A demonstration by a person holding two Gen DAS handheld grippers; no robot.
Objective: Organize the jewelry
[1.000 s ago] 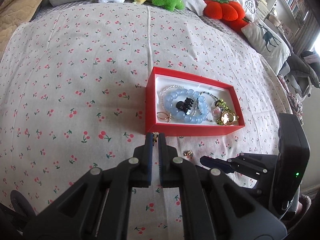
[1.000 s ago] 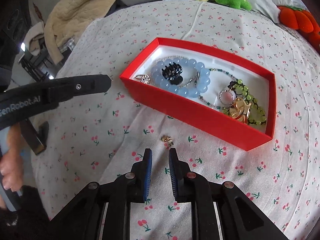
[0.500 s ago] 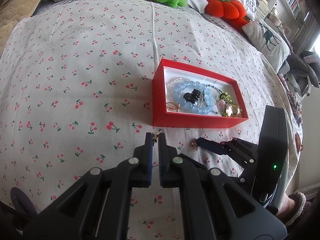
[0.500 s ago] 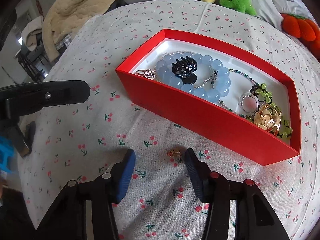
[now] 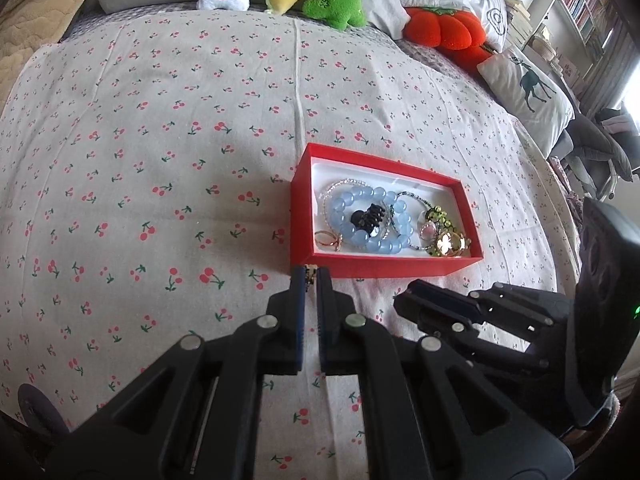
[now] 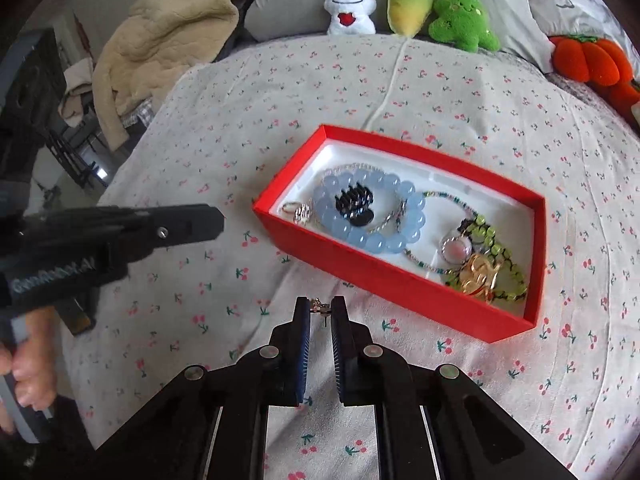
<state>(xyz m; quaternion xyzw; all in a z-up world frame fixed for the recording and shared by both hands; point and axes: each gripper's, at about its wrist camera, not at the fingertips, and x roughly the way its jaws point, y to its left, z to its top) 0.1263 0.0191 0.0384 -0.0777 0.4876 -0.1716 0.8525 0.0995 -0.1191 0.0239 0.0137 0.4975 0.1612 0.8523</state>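
Jaws of the right gripper (image 6: 321, 309): pinched on a small gold earring (image 6: 319, 305), its post hanging between the tips, above the cherry-print bedspread (image 6: 200, 280). Jaws of the left gripper (image 5: 311, 276): nearly closed on a small gold-toned piece (image 5: 309, 271) at the tips; what it is cannot be told. Red jewelry box (image 6: 400, 276): at 1 o'clock from the right tips, holding a blue bead bracelet (image 6: 372, 240), black hair claw (image 6: 354, 200), ring (image 6: 300, 211), green bead strand (image 6: 496, 248) and gold ornament (image 6: 478, 276). White lettering on the left gripper's body is blurred, unreadable. Plush toys (image 6: 408, 4): at 12 o'clock.
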